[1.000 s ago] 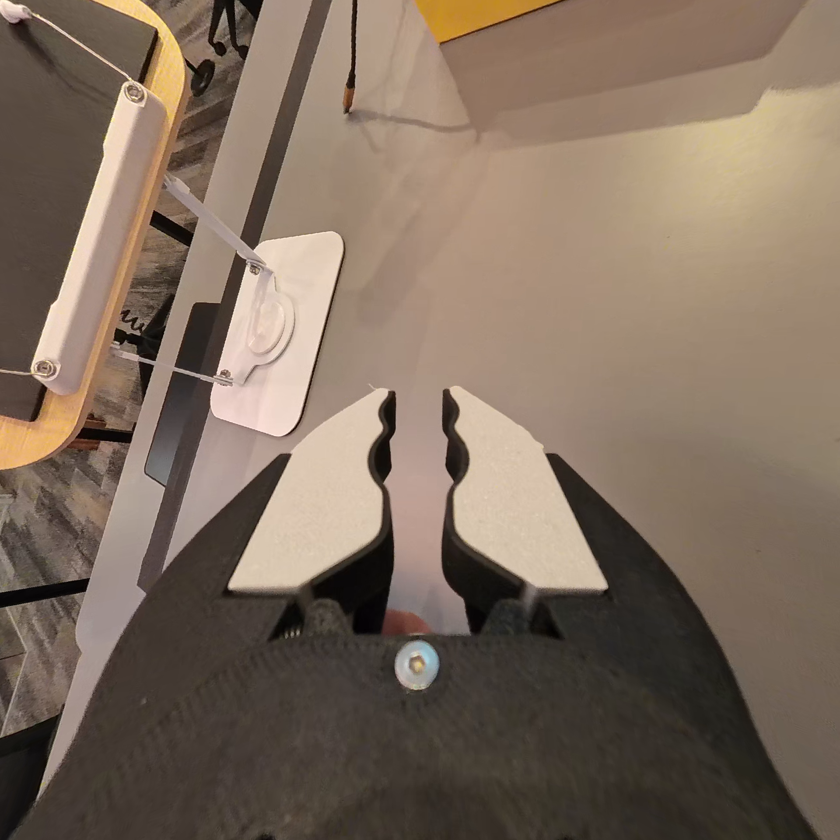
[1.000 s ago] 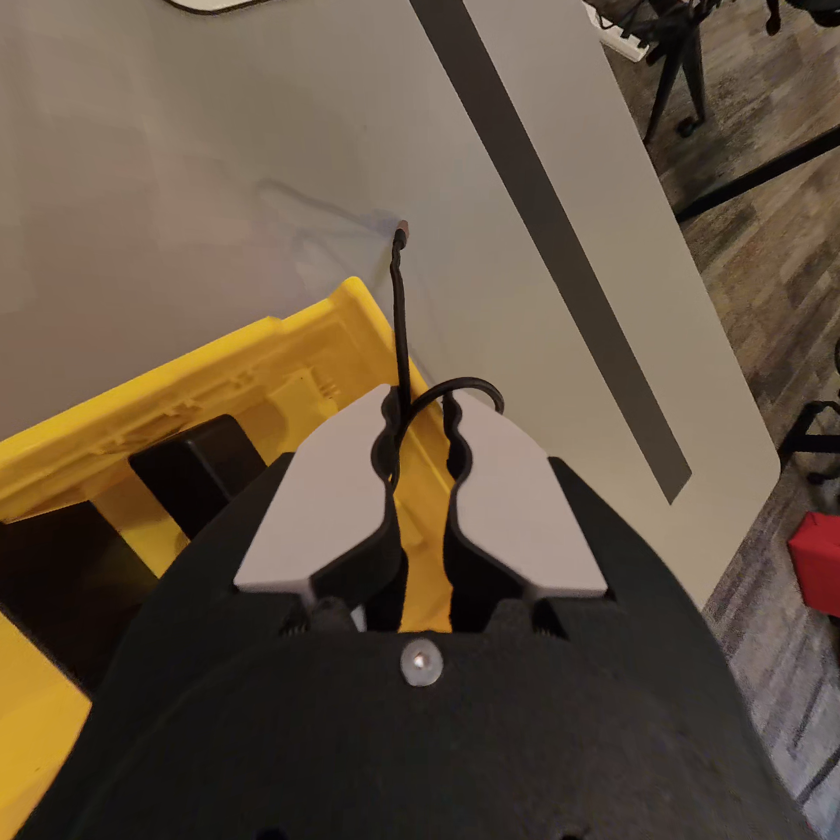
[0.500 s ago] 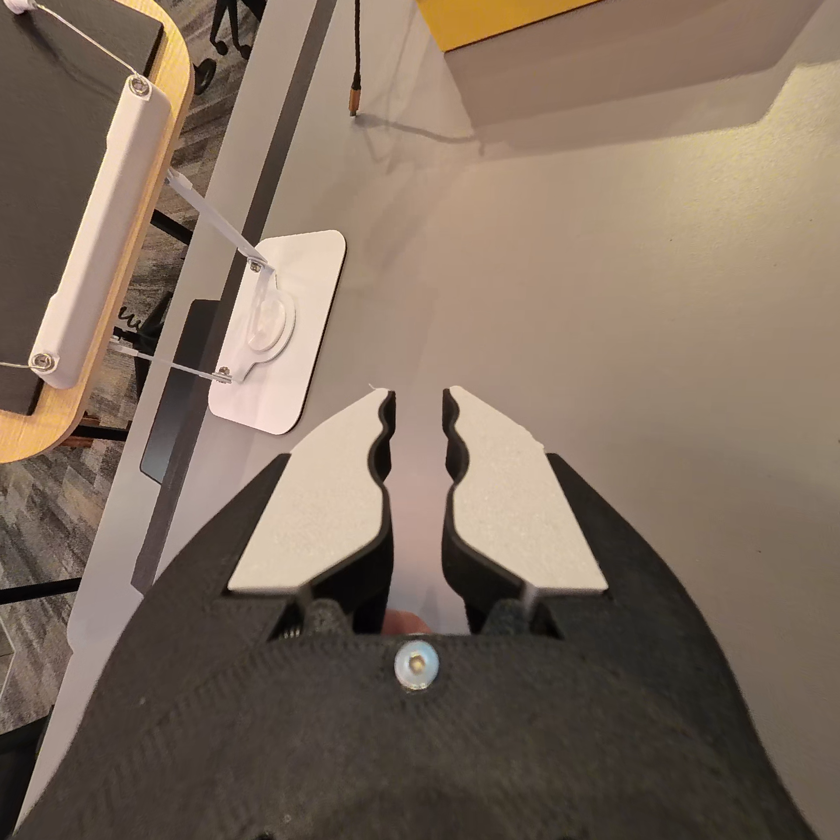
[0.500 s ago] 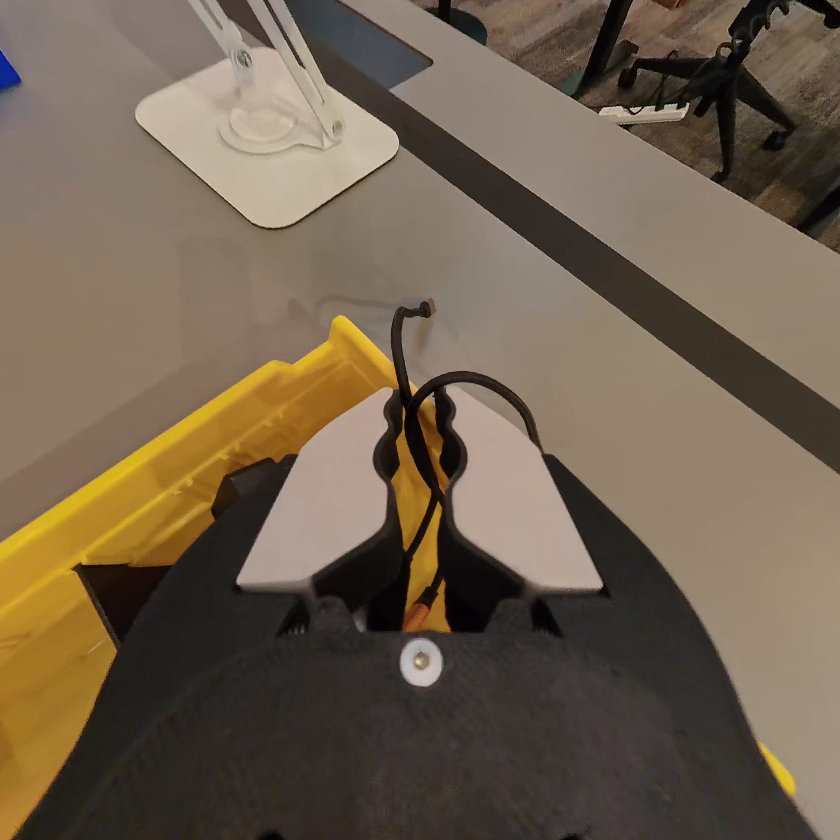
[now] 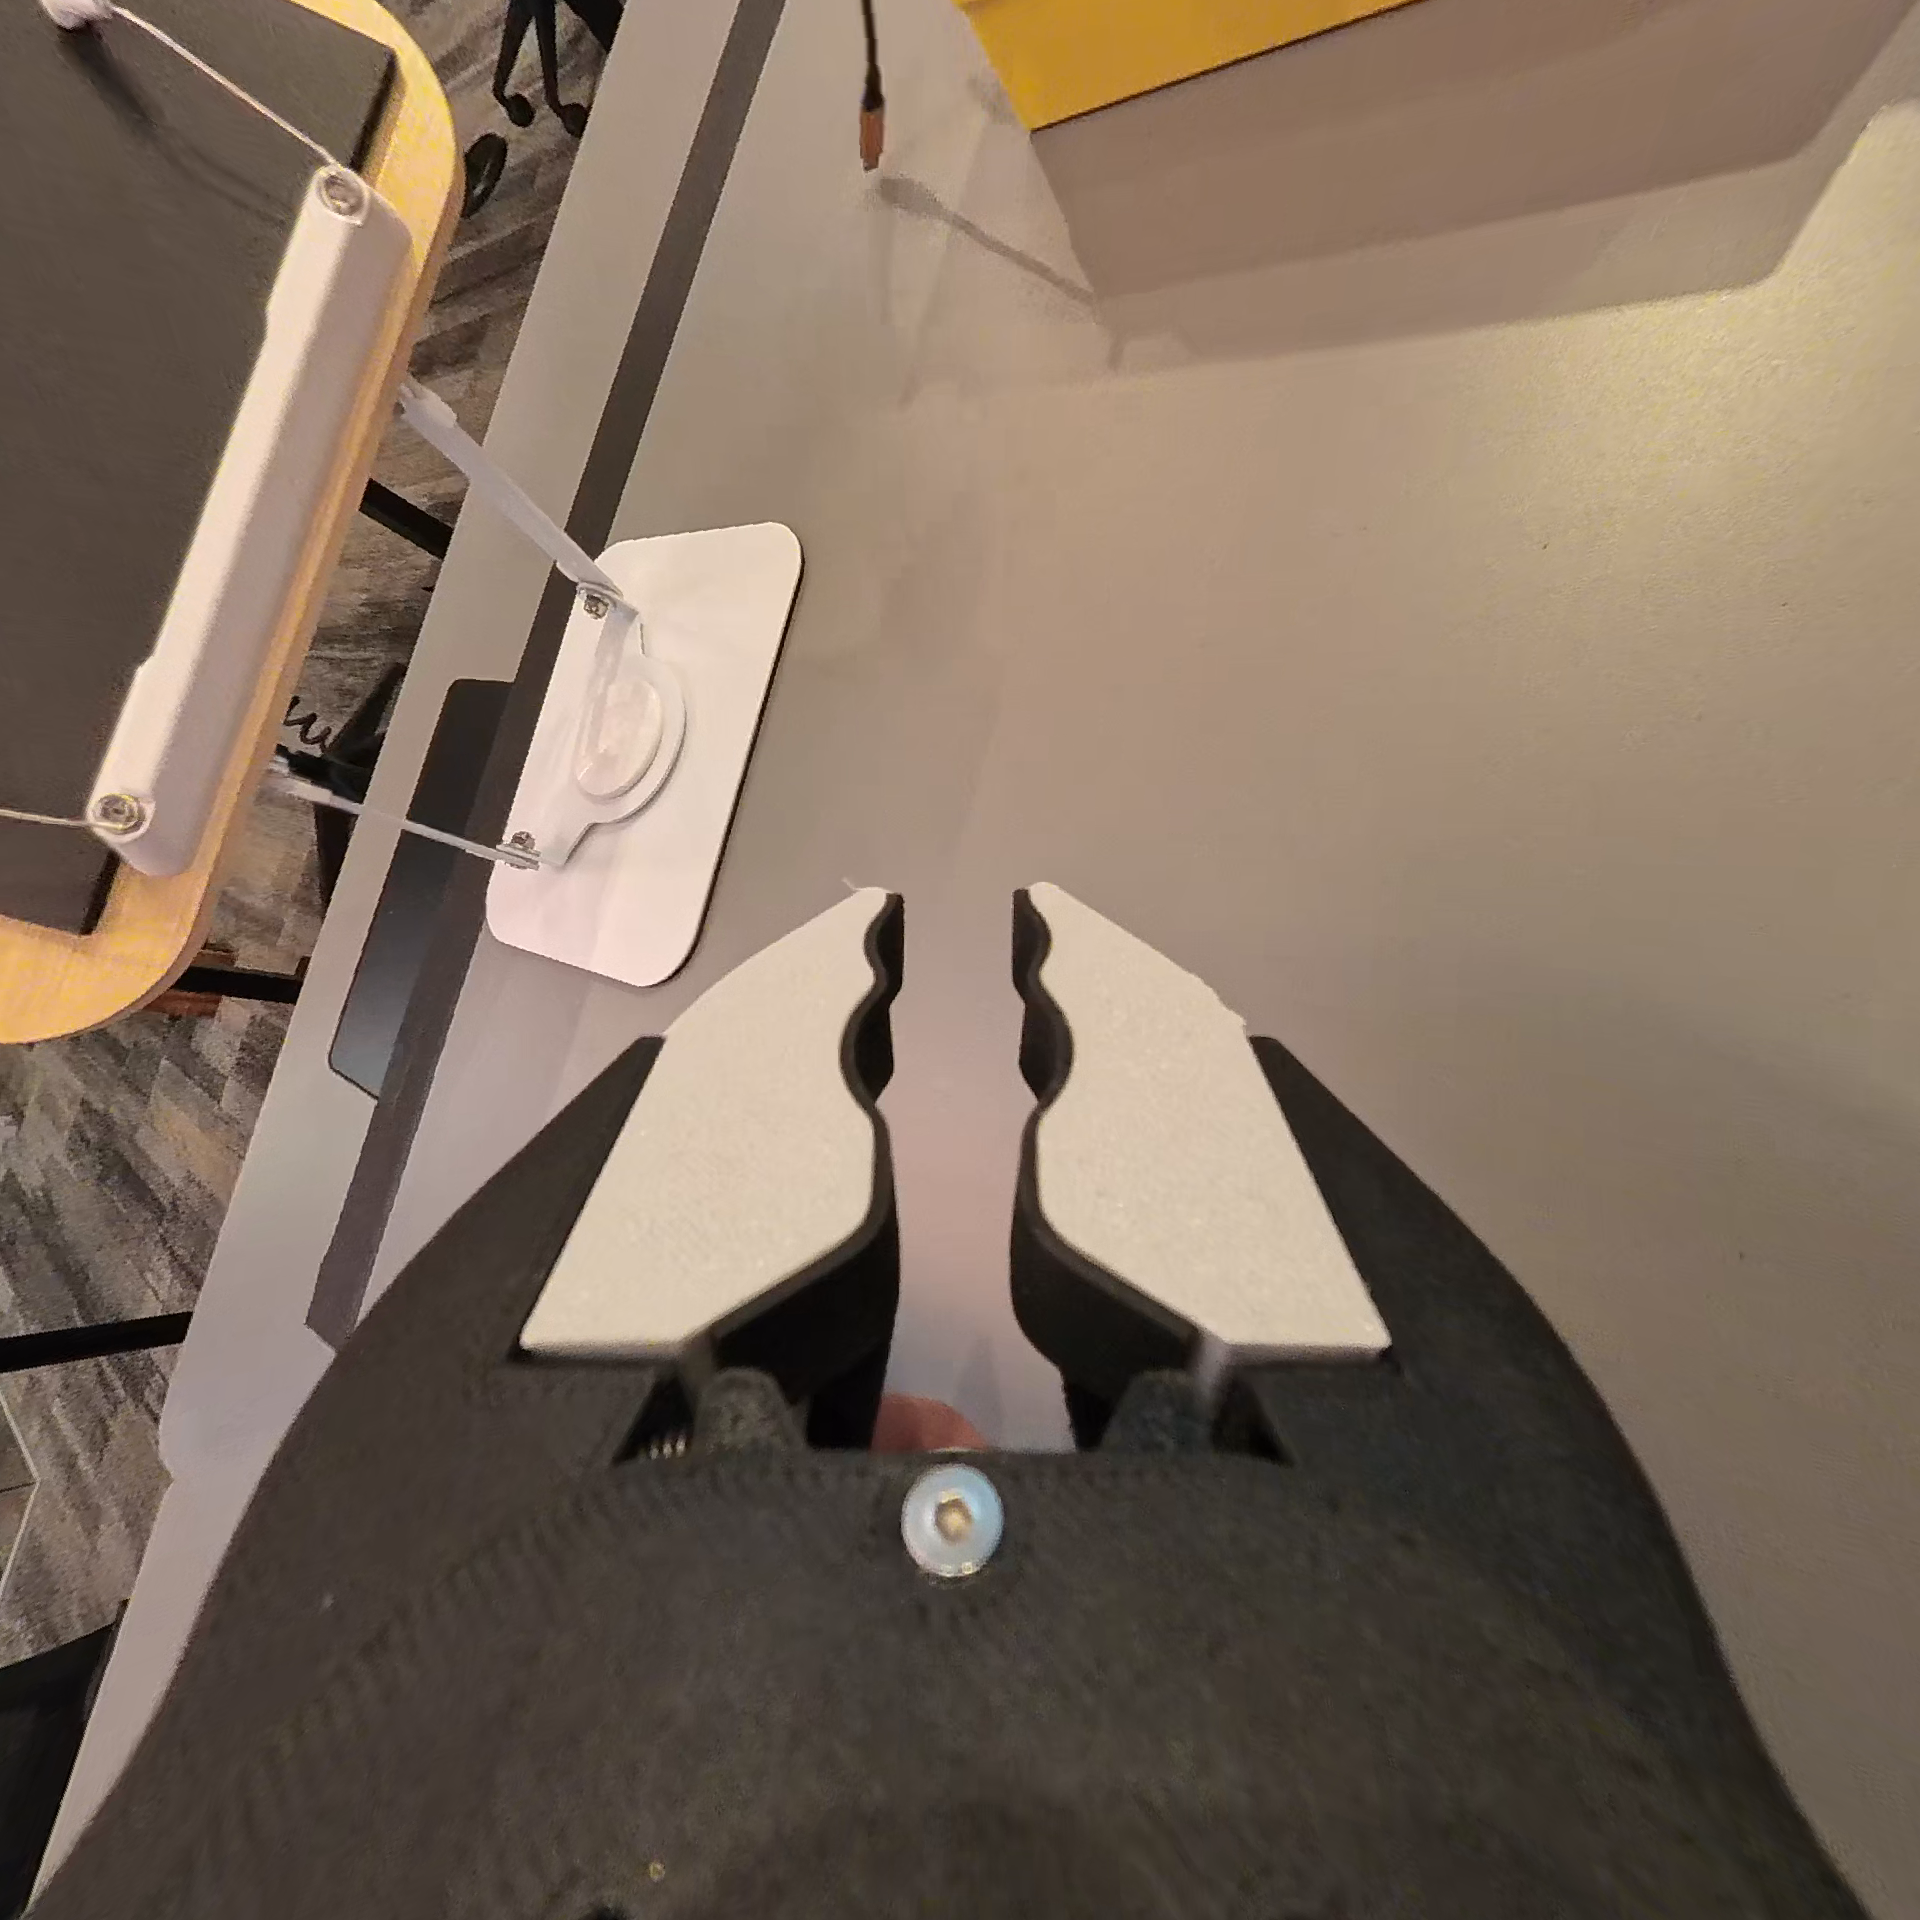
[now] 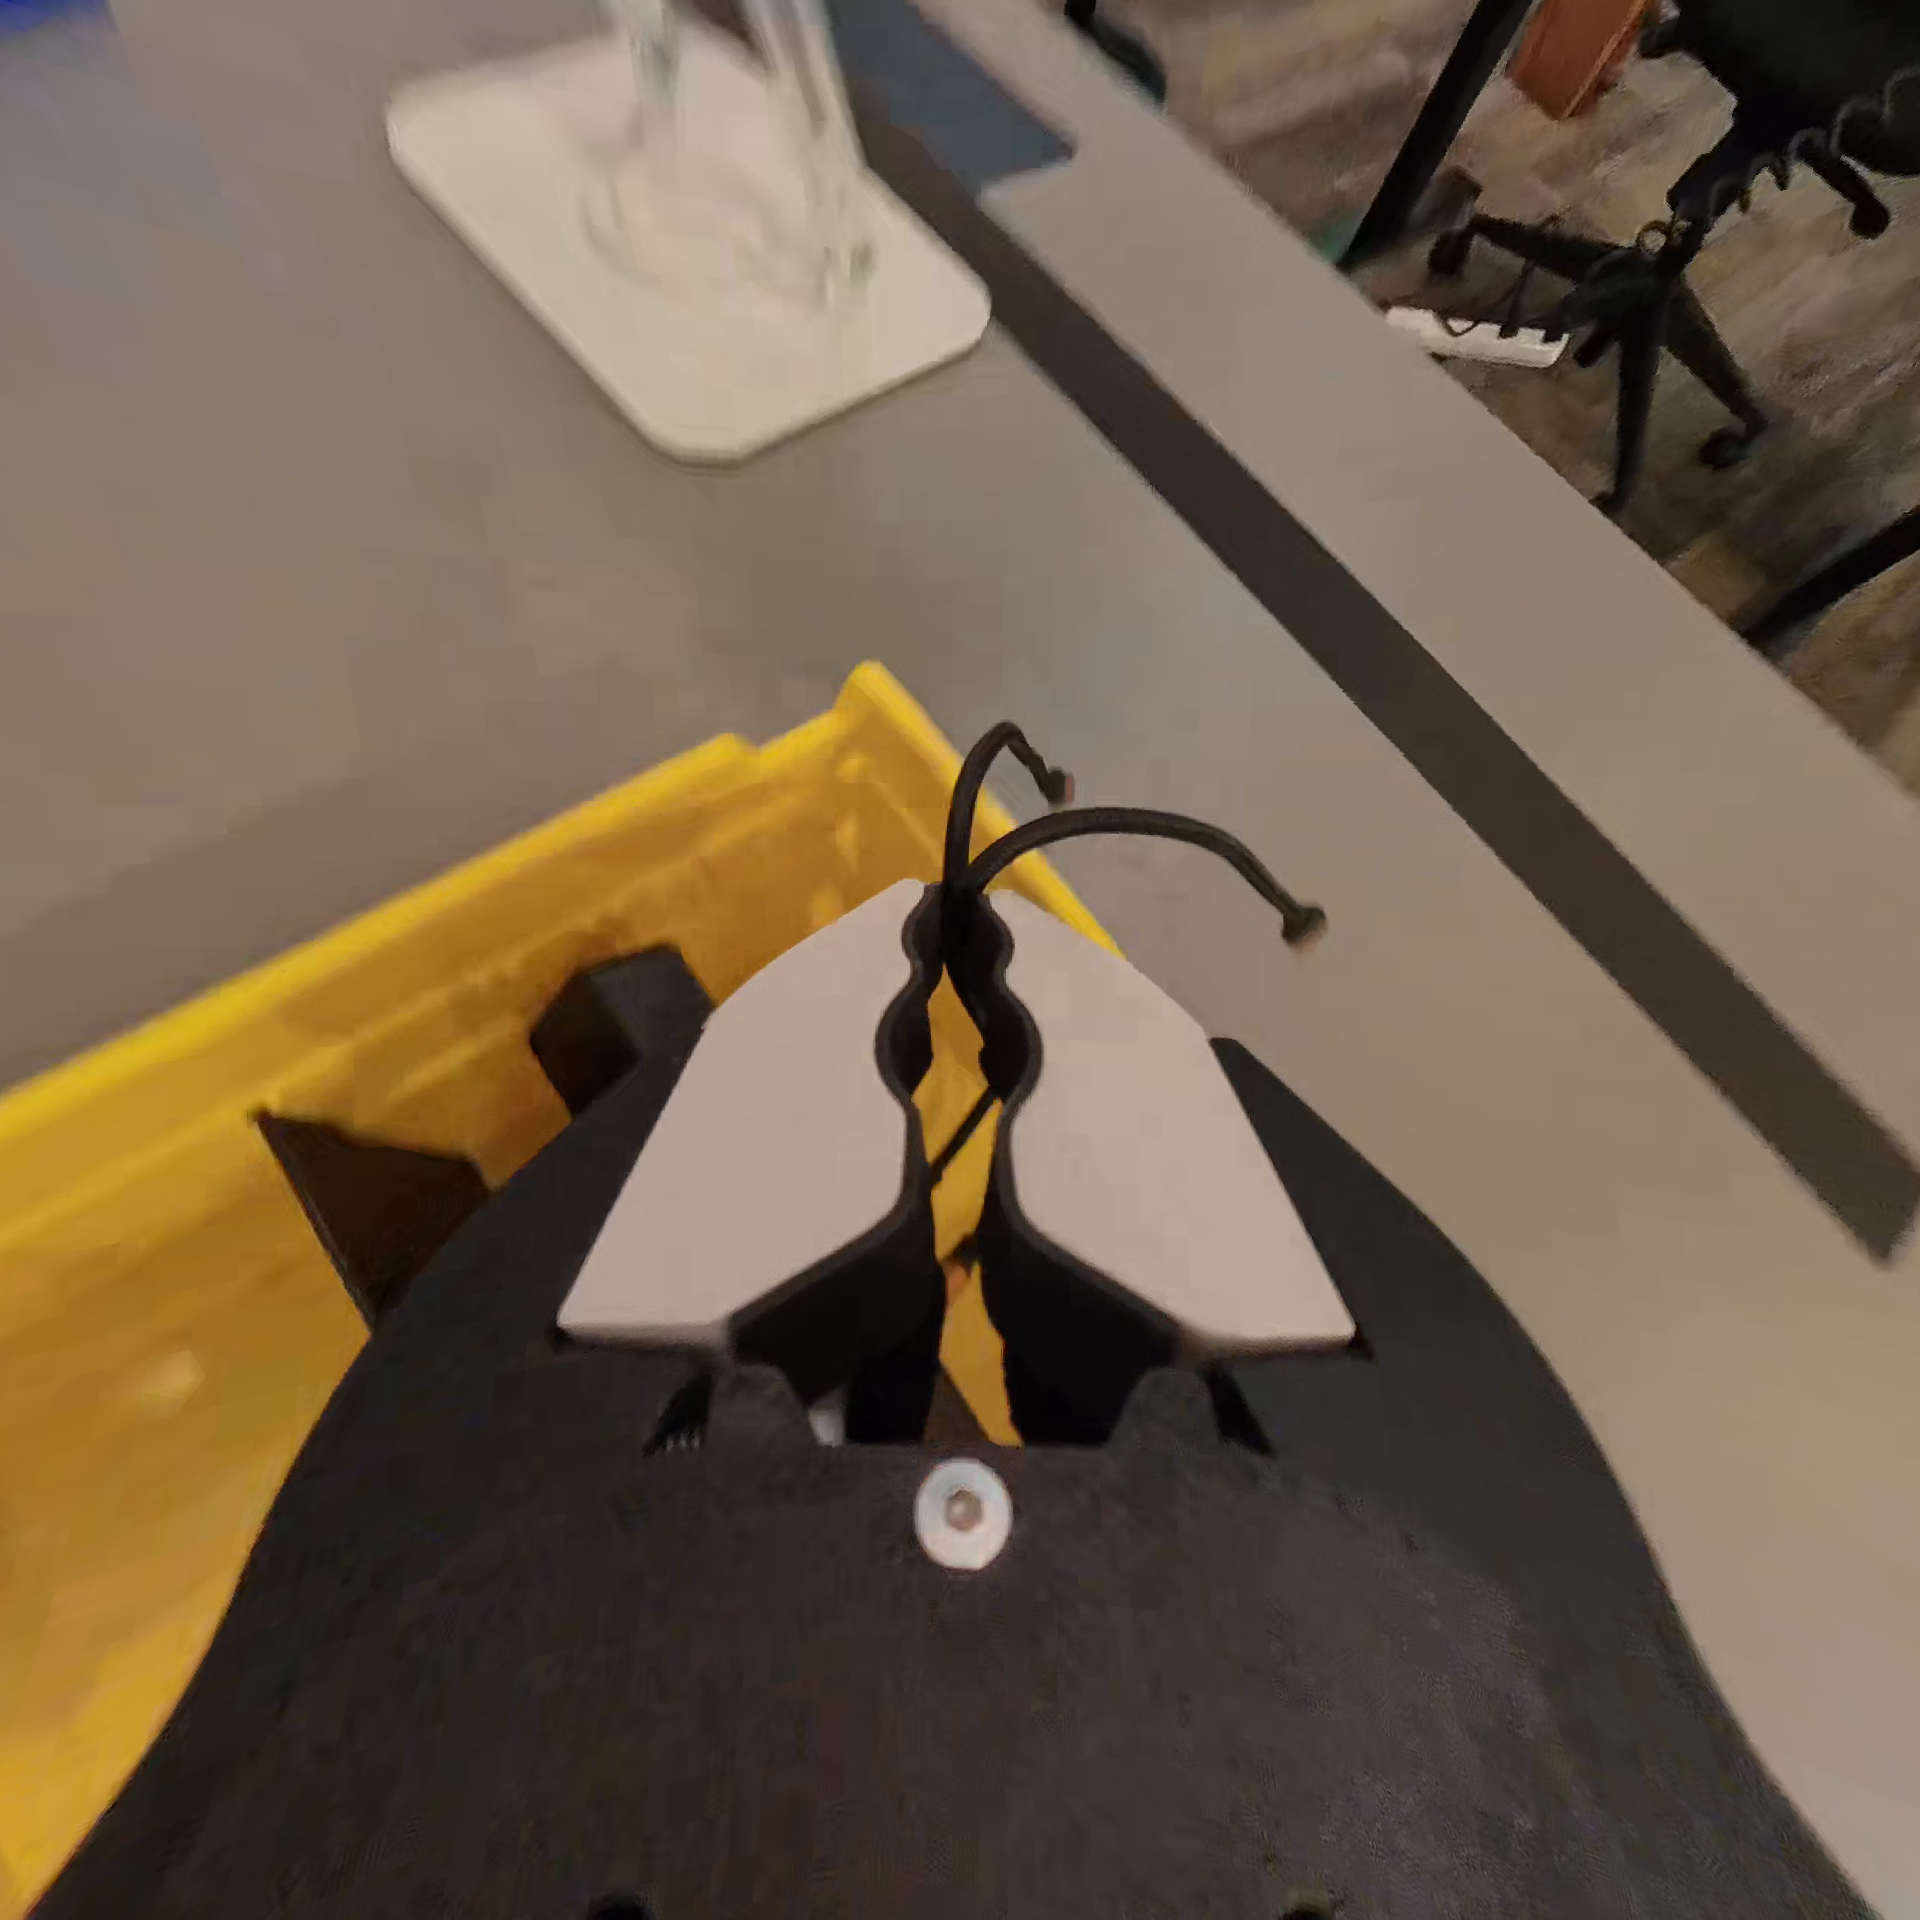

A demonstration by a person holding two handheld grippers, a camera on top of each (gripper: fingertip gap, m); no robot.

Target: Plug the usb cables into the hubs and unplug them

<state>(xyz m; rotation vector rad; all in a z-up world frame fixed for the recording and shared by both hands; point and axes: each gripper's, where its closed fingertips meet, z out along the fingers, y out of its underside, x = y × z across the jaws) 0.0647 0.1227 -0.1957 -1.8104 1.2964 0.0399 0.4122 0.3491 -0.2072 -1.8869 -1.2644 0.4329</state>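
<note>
My right gripper [image 6: 958, 914] is shut on black braided USB cables [image 6: 1132, 836], held above the corner of a yellow bin [image 6: 582, 894]. Two cable ends curve out past the fingertips, one up [image 6: 1055, 781] and one to the right [image 6: 1304, 923]. A black block [image 6: 613, 1013] sits inside the bin. My left gripper [image 5: 958, 914] is open and empty over the bare grey table [image 5: 1455, 727]. In the left wrist view a cable end with a copper plug [image 5: 871, 120] hangs at the top, beside the yellow bin [image 5: 1143, 52]. No hub is clearly visible.
A white stand base with clear struts [image 5: 644, 748] sits near the table's far edge; it also shows in the right wrist view [image 6: 707, 260]. A dark strip [image 6: 1403, 707] runs along the table. A wooden board with a black panel [image 5: 156, 416] stands beyond. Office chairs [image 6: 1662, 270] stand on the floor. There is about 40 cm between the tips of the two grippers.
My right gripper has closed on the cables and lifted them, so both ends now stick out past the tips. The view has swung toward the white stand. My left gripper has barely moved.
</note>
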